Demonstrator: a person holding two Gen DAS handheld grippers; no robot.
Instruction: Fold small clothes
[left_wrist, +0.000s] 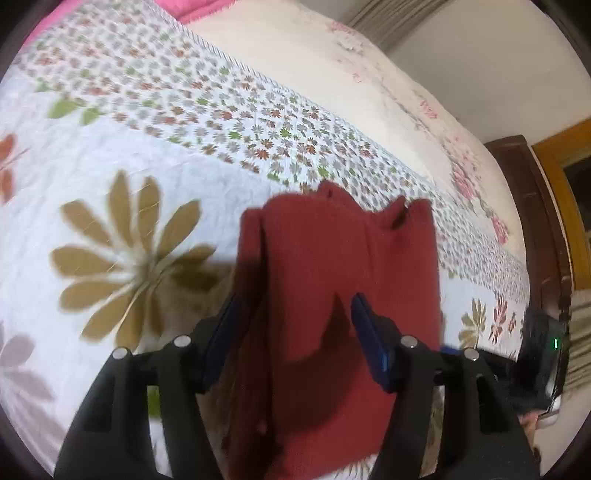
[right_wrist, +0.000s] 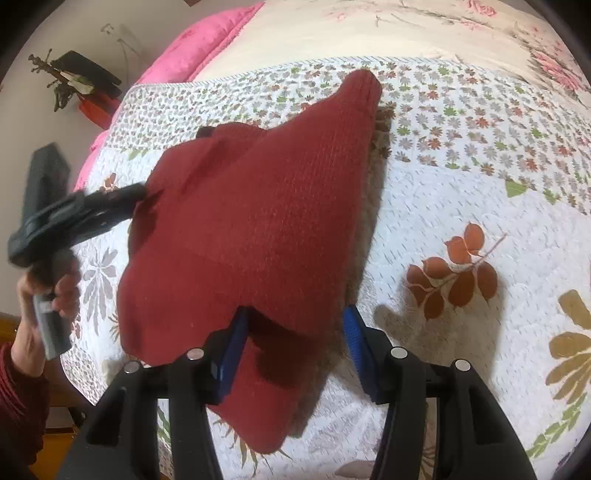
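Floral quilt (right_wrist: 461, 206) below; both grippers (left_wrist: 291, 328) (right_wrist: 291, 343) gape around red garment (right_wrist: 251, 229)

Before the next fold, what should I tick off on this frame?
1. Left gripper jaws apart, red garment between them: ok.
2. Right gripper jaws apart, cloth draped over one finger: ok.
3. Firm pinch on the cloth: not ok, both stand open.
4. Garment lying flat: not ok, bunched with raised folds.
5. Bare quilt beside the garment to fold onto: ok.
6. Which garment edge lies nearest each gripper: cannot tell, blurred.
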